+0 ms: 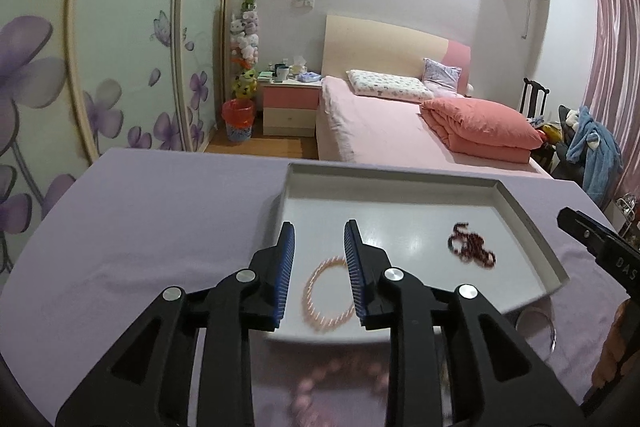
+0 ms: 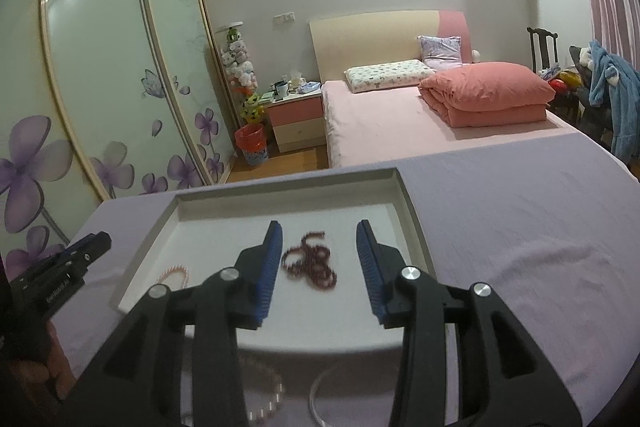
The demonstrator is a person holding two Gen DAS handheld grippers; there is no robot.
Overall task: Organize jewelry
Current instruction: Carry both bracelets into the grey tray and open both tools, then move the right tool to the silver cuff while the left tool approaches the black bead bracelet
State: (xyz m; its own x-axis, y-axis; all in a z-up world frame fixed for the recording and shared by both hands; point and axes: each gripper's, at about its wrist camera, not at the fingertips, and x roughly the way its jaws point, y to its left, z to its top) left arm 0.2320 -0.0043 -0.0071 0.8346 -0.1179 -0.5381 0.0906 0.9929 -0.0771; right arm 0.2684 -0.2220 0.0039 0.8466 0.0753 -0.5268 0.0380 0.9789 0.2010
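A white tray (image 1: 532, 231) sits on a lilac cloth (image 1: 140, 227). A pale pink bead bracelet (image 1: 310, 283) lies flat on the tray floor, and my left gripper (image 1: 319, 227) hovers above it, open, its blue pads clear of the beads. In the right wrist view my right gripper (image 2: 319, 225) is open above a tangled dark red bead string (image 2: 310, 261), which also rests on the tray (image 2: 412, 215). The pink bracelet (image 2: 176, 271) shows at the tray's left side there. The dark red string (image 1: 472, 247) lies to the right in the left wrist view.
On the cloth in front of the tray lie a blurred pink bead bracelet (image 1: 332, 383) and a thin silvery bangle (image 1: 540, 327). Beyond the table stand a pink bed (image 1: 392, 131), a nightstand (image 1: 290, 107) and a flowered wardrobe (image 1: 120, 47).
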